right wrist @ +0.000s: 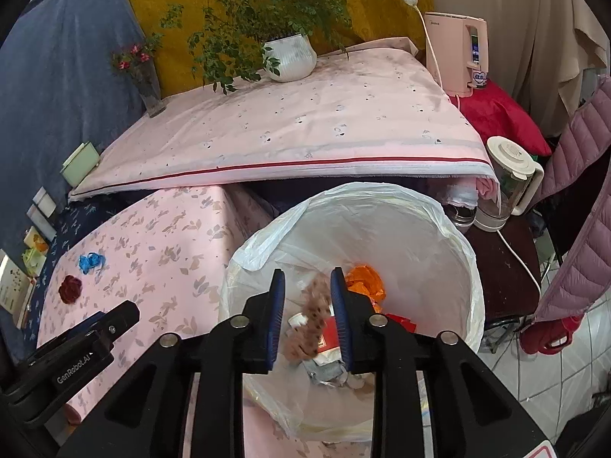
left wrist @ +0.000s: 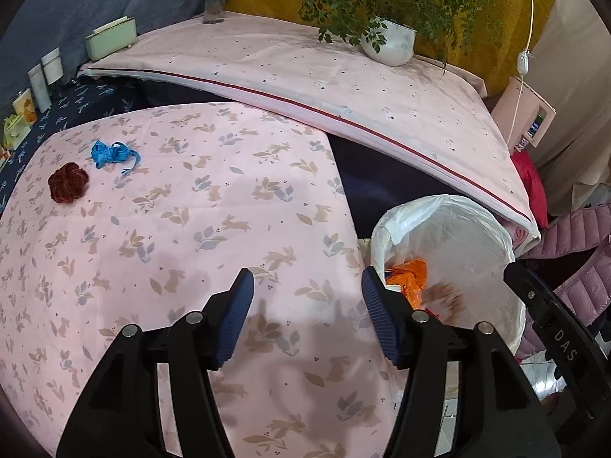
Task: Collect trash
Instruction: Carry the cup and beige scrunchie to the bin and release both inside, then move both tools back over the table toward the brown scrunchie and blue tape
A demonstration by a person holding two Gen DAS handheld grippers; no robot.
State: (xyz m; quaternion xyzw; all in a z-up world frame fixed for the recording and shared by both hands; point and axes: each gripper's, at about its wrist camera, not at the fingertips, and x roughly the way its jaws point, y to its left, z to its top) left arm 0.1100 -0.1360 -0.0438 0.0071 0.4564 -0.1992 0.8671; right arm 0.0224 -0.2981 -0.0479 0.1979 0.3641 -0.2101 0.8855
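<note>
A bin lined with a white bag (right wrist: 450,229) stands at the table's right edge; it also shows in the left wrist view (left wrist: 492,229). Inside lie an orange wrapper (right wrist: 364,280), a red-and-white pack and other scraps. My right gripper (right wrist: 307,294) is open above the bin, and a blurred brown spotted piece (right wrist: 311,316) is in mid-air between its fingers. My left gripper (left wrist: 307,290) is open and empty over the pink rabbit-print cloth (left wrist: 191,229). A blue crumpled scrap (left wrist: 112,152) and a dark red crumpled scrap (left wrist: 68,182) lie at the cloth's far left.
A raised pink board (right wrist: 305,129) carries a potted plant (right wrist: 290,57) and a flower vase (right wrist: 151,84). A green box (left wrist: 110,36) and small cartons line the left. A blender jug (right wrist: 508,179), pink appliance (right wrist: 458,53) and pink jacket (right wrist: 573,198) stand right.
</note>
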